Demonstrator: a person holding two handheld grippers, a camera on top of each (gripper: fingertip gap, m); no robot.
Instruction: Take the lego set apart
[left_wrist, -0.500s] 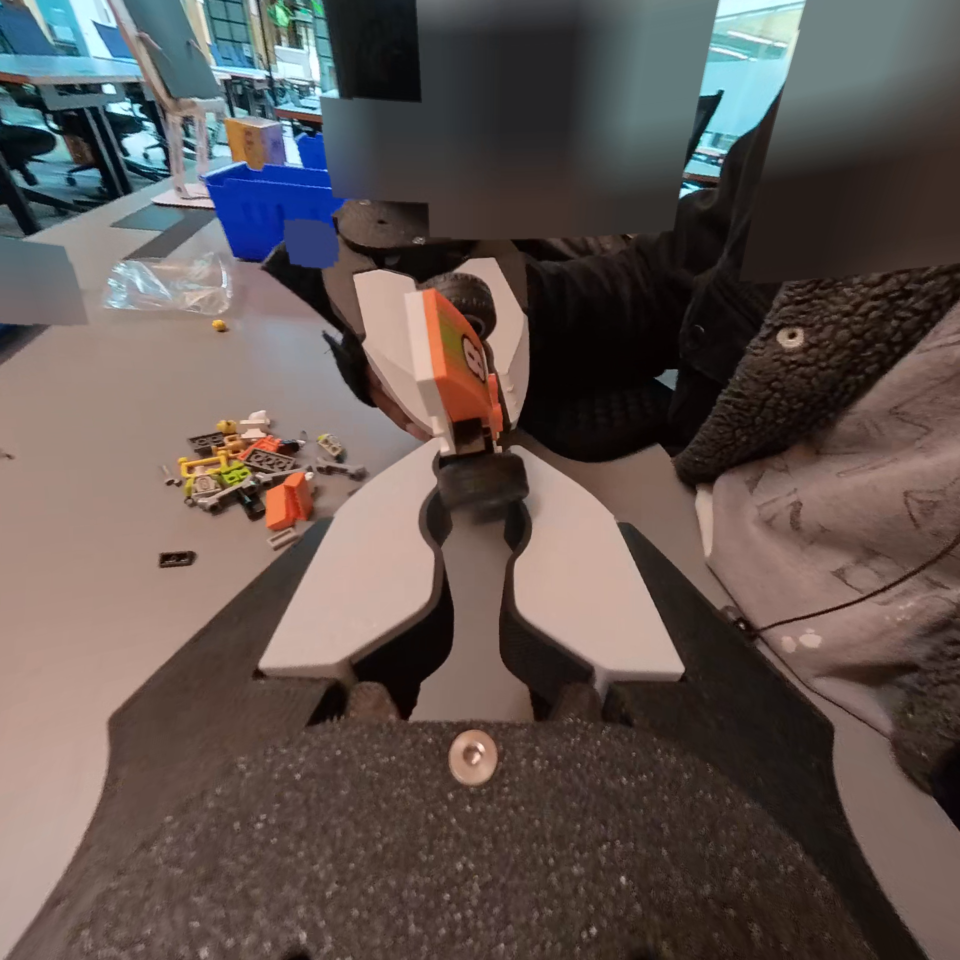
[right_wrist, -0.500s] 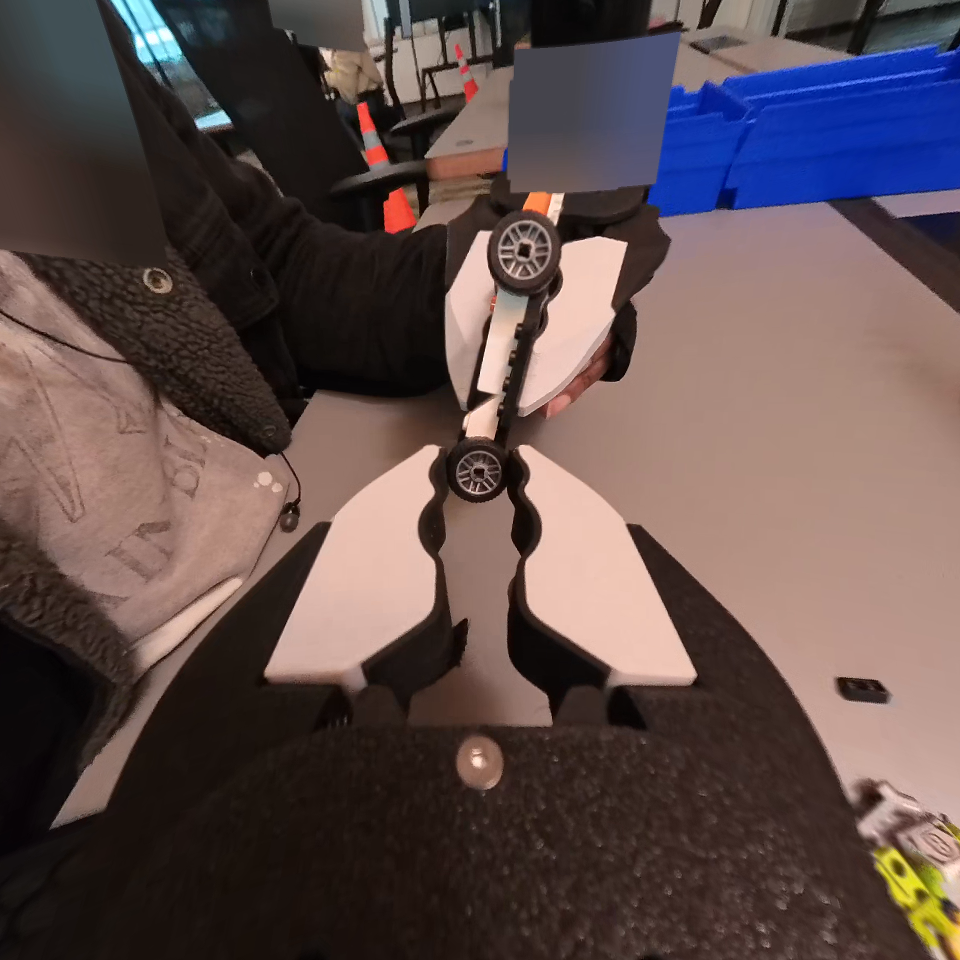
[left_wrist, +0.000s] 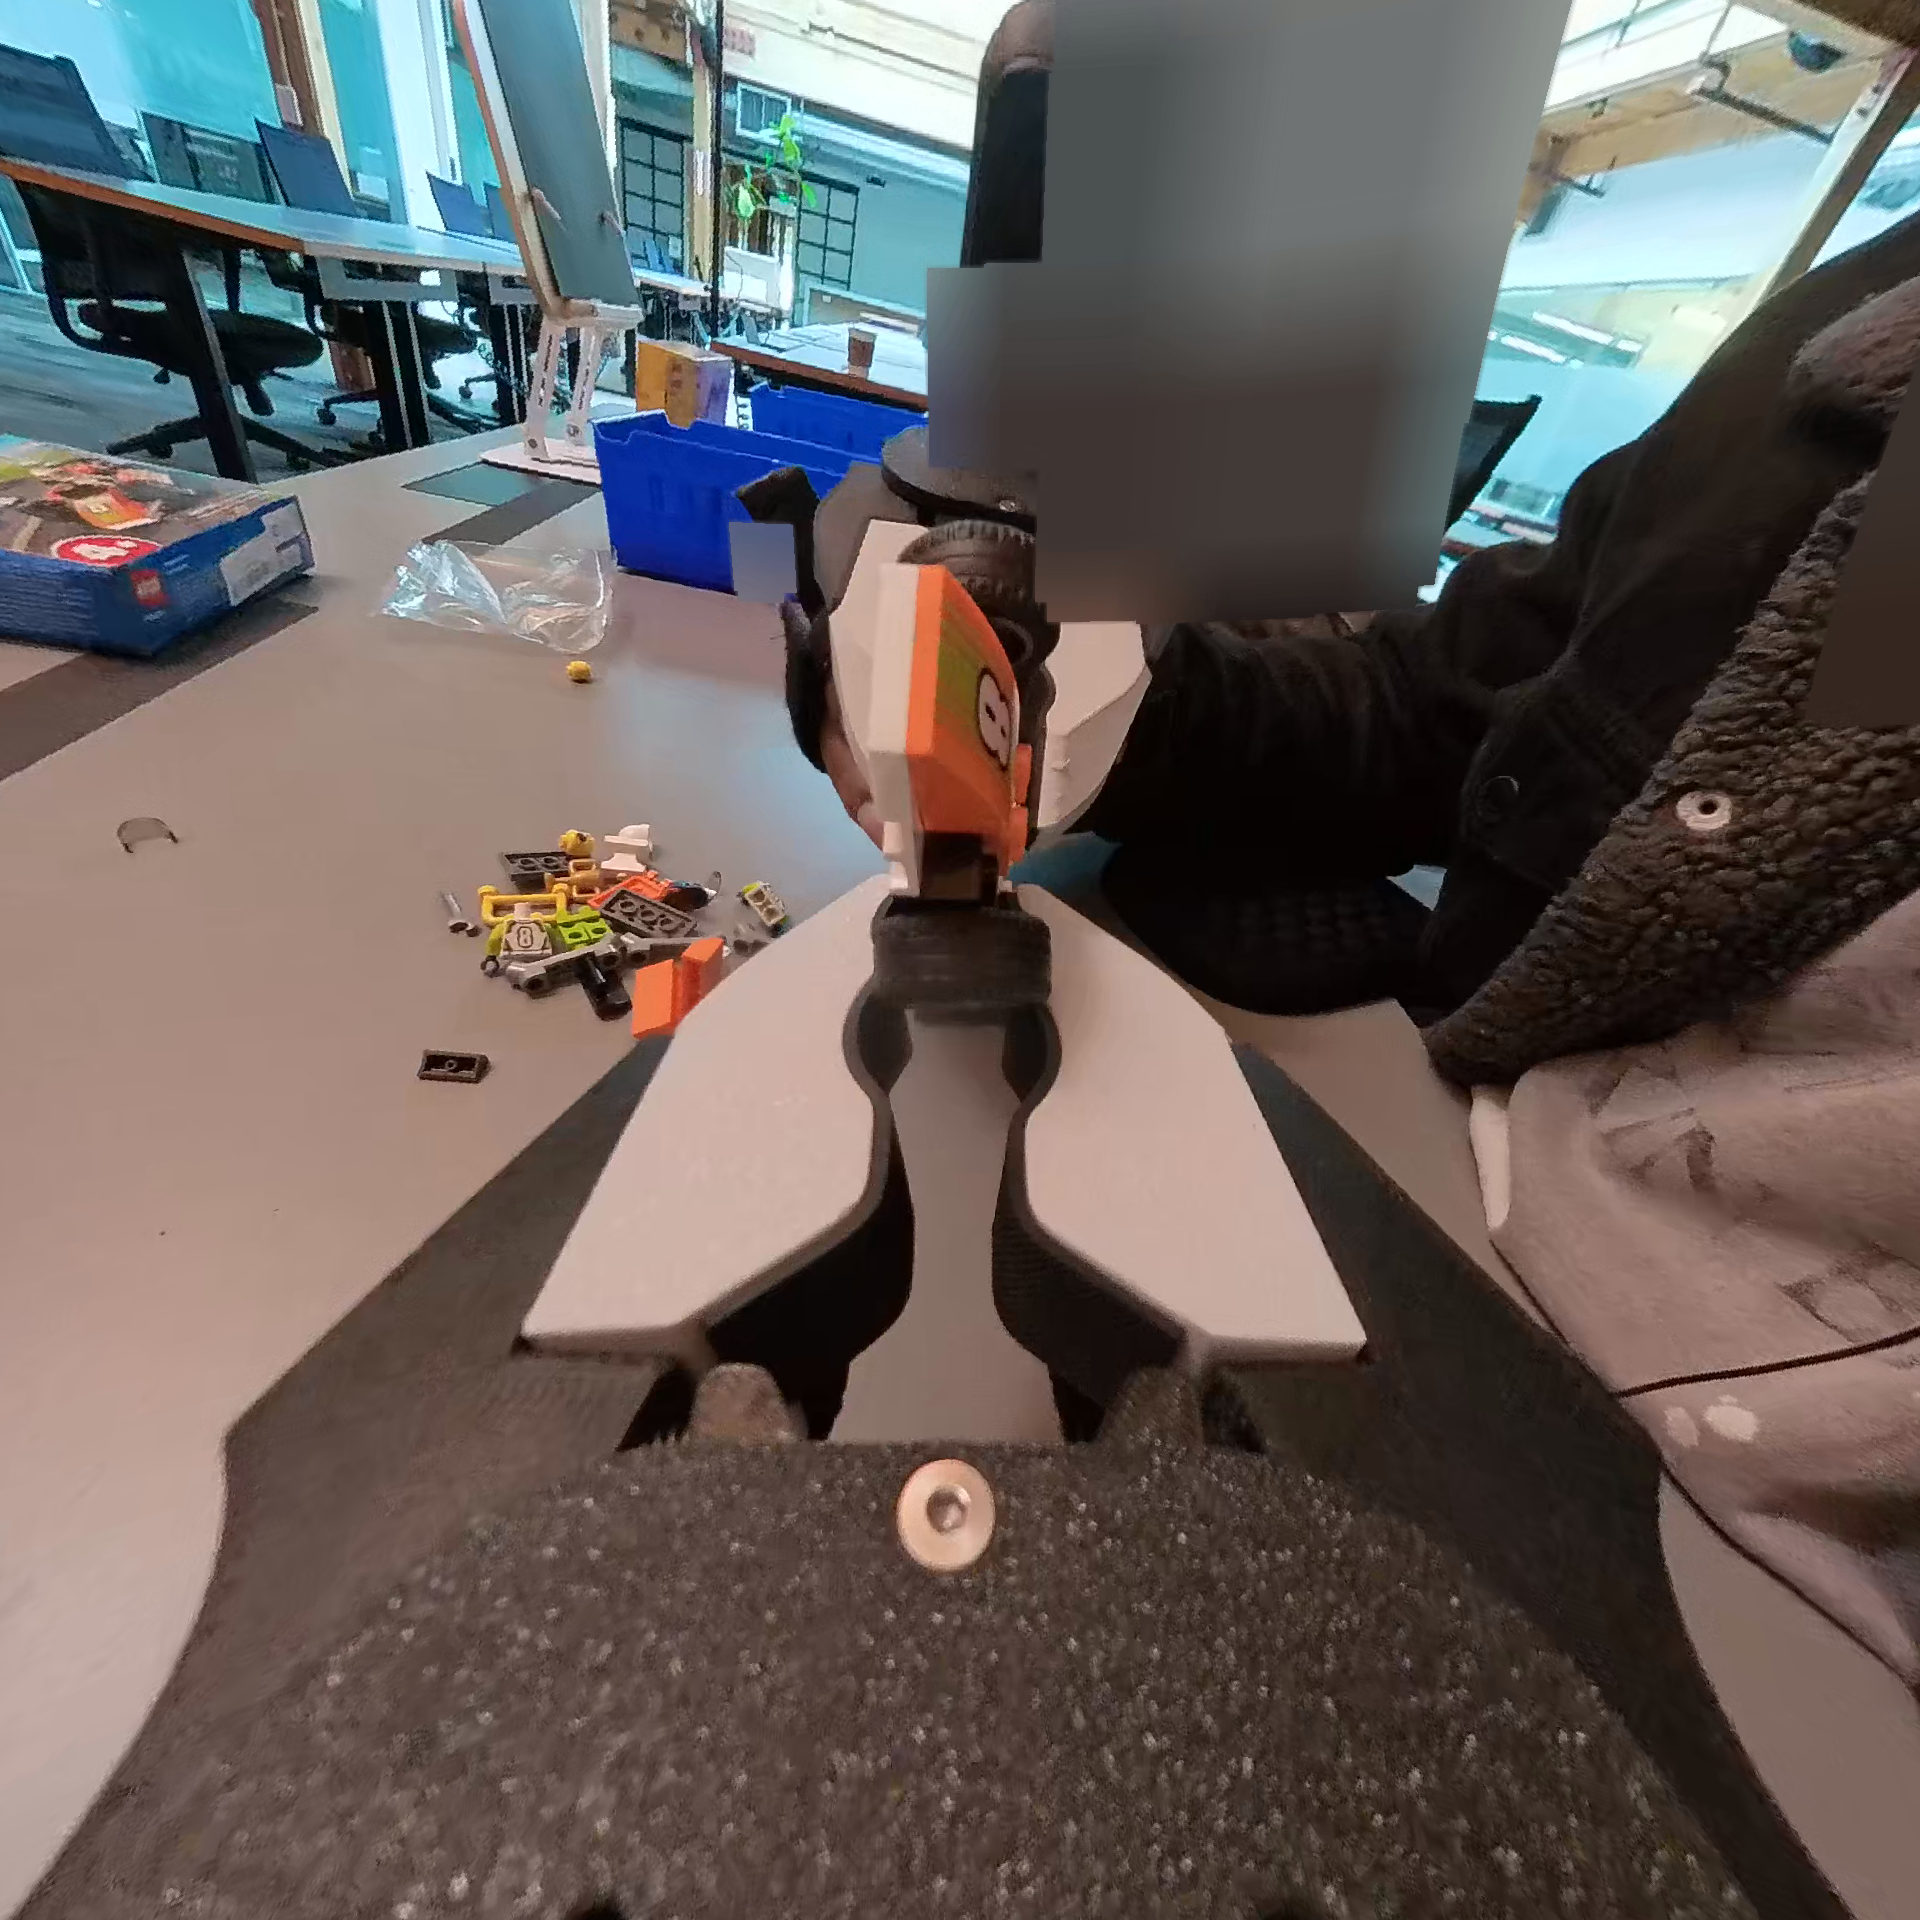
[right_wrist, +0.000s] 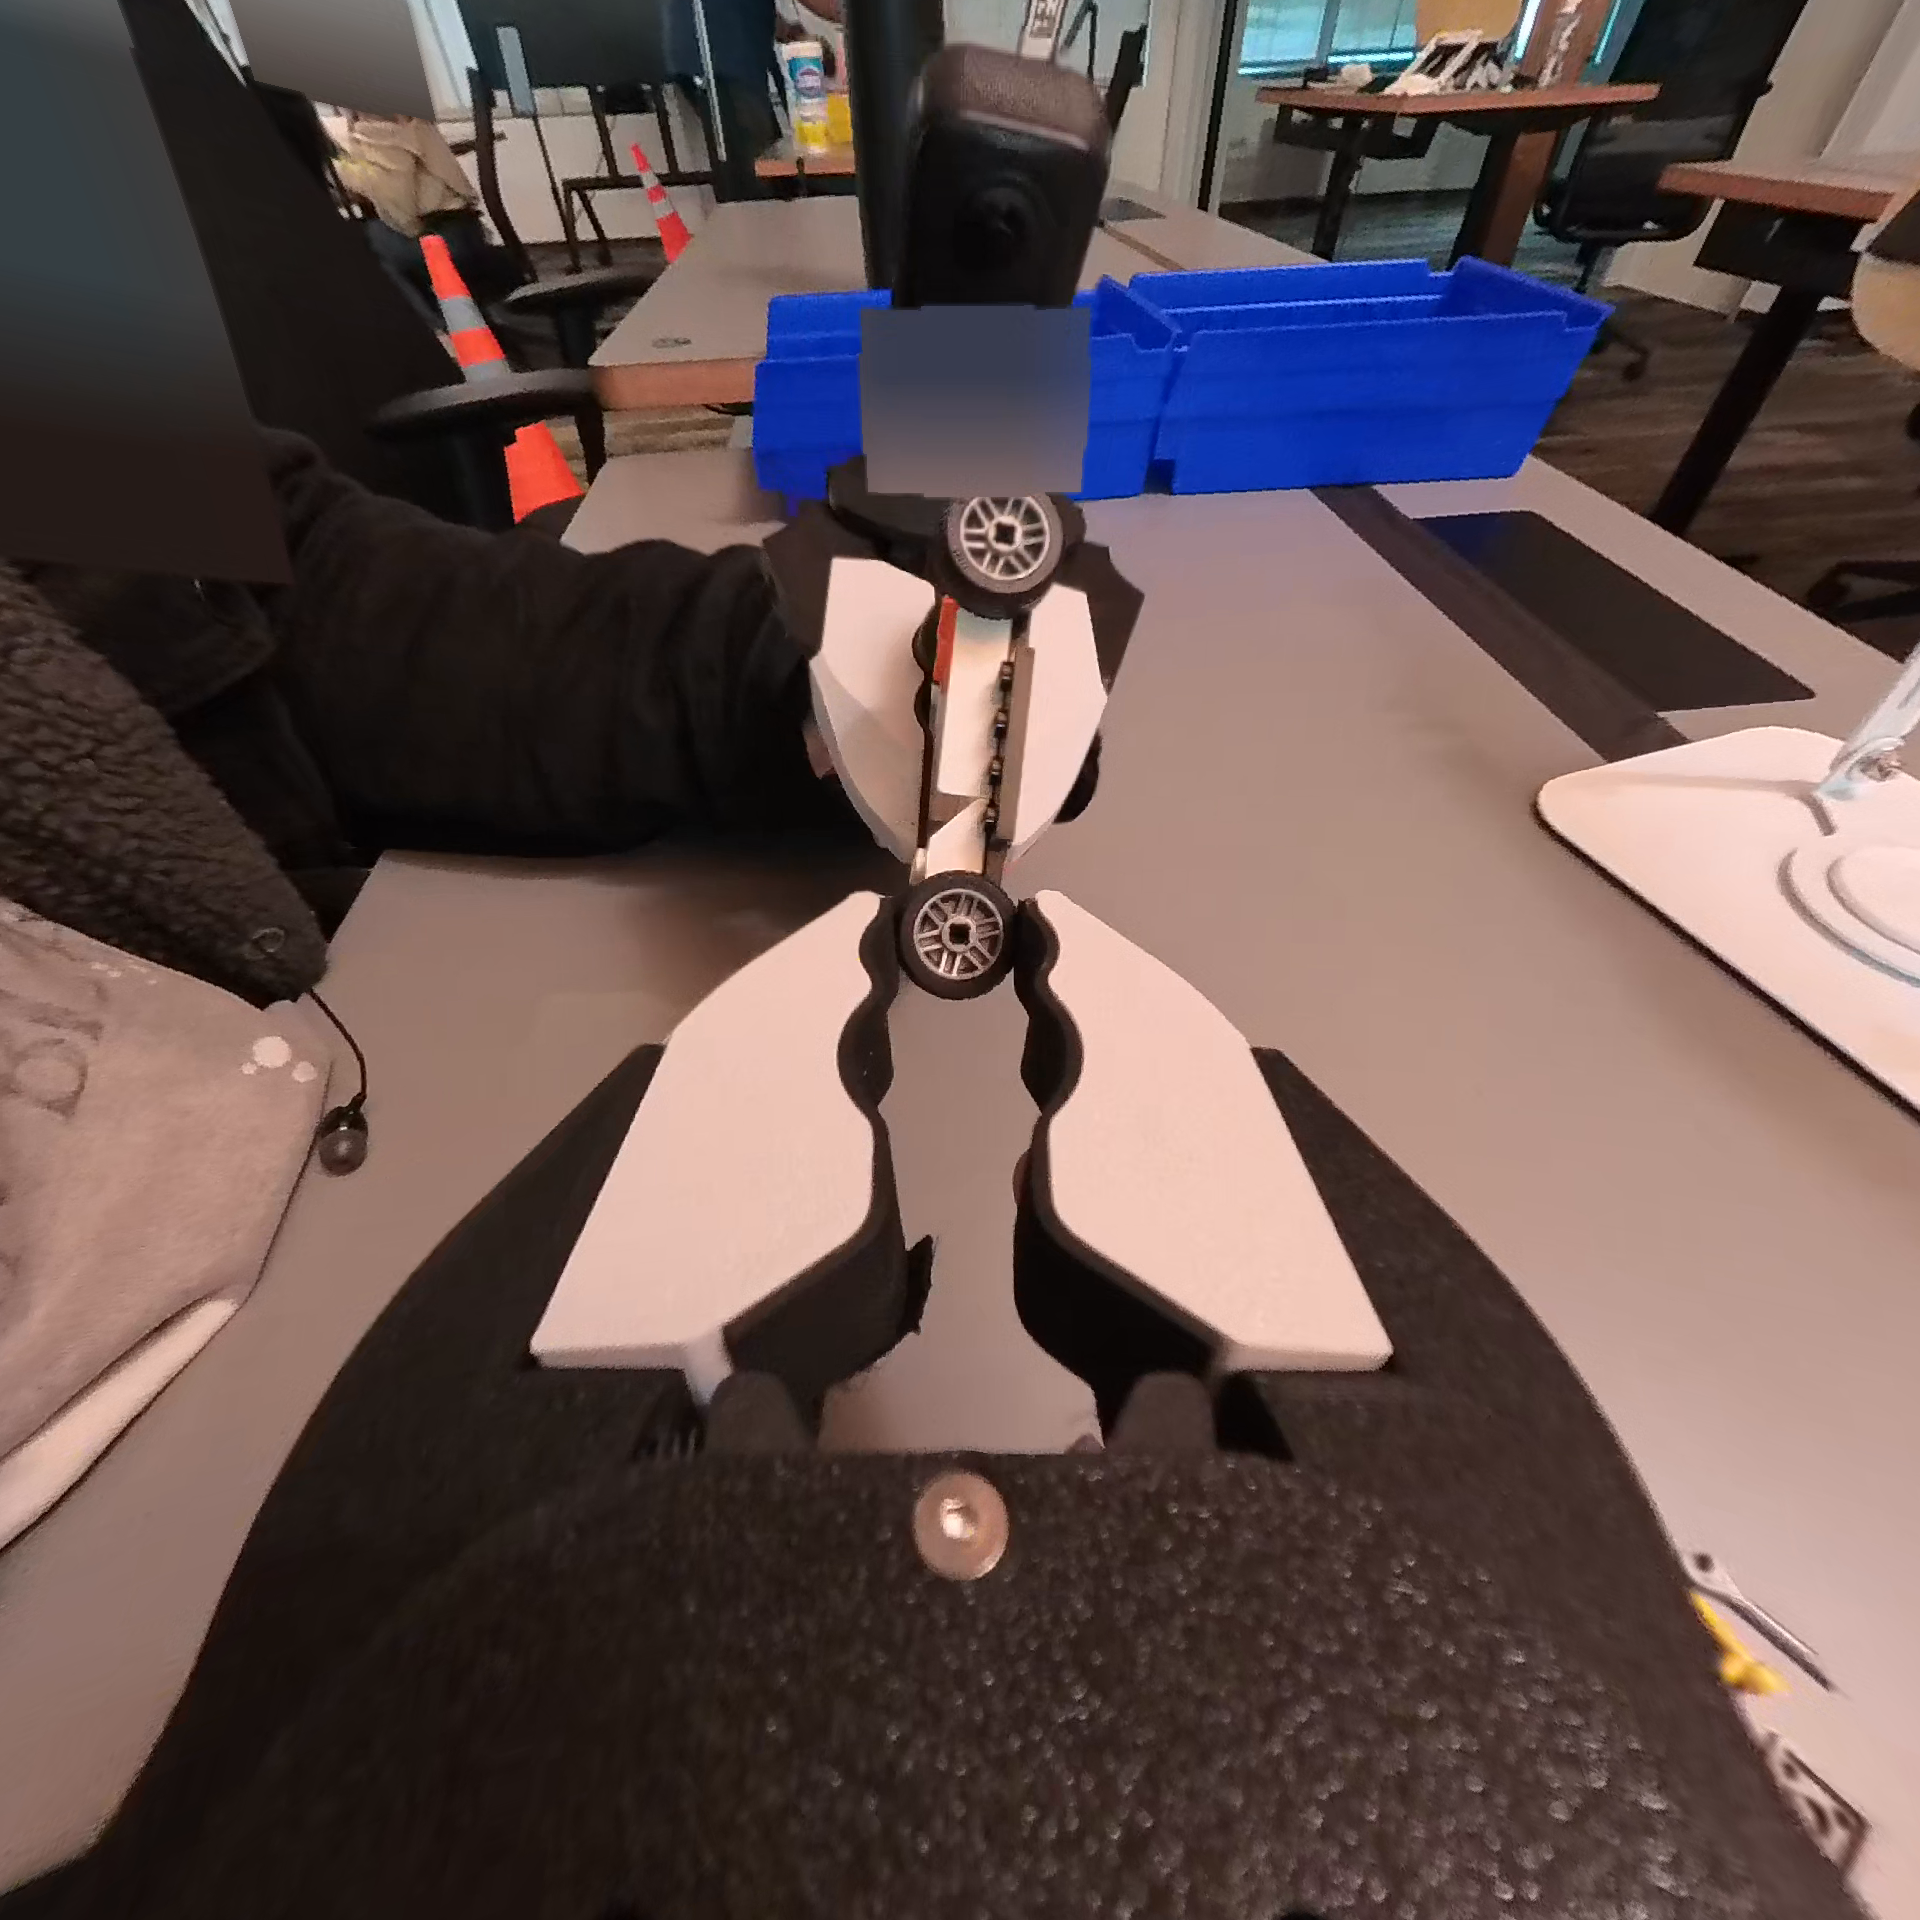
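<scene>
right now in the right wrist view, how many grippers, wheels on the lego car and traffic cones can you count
grippers: 2, right gripper and left gripper
wheels on the lego car: 2, near wheel and far wheel
traffic cones: 2, near cone and far cone
total: 6

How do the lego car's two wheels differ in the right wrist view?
The near wheel is pinched by the right gripper; the far wheel is outside its fingertips. The near wheel sits low, the far wheel high by the left gripper. Both have black tyres, grey spoked hubs.
</scene>
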